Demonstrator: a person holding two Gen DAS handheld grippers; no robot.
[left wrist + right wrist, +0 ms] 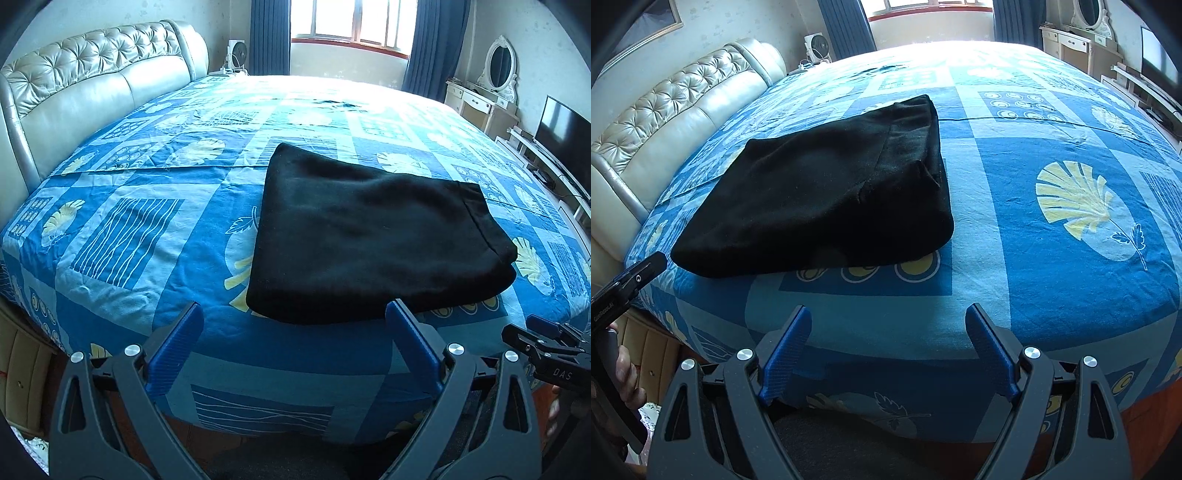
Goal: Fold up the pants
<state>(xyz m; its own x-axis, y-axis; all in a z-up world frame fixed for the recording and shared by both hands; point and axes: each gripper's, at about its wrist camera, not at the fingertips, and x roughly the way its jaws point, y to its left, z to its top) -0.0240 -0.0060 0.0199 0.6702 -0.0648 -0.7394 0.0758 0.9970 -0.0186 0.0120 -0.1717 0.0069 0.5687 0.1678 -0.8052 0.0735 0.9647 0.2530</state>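
Pants (373, 236) are lying folded into a thick black rectangle on the bed (147, 229), near its front edge, with several layers stacked on top of each other. In the right wrist view the bundle is sitting left of centre, a seam and a small crease showing on its top layer, its near edge sagging slightly over the patterned blue sheet.

The left gripper (293, 315) is hovering at the front edge of the bed with its blue fingers spread wide and nothing between them; its right fingertip is overlapping the near edge of the pants in the view, though contact cannot be told. The right gripper (888, 317) is also standing wide apart and holding nothing, hanging over bare sheet just in front of and to the right of the bundle, clear of it.

Each gripper is showing at the edge of the other's camera, black-bodied, beside the mattress corner.

A padded cream headboard (92, 77) is running along the left side. Beyond the bed a window (354, 22) with blue curtains is glowing bright, a white dressing table with an oval mirror (500, 62) is standing at the right, and a dark television (565, 125) is sitting on a low white stand
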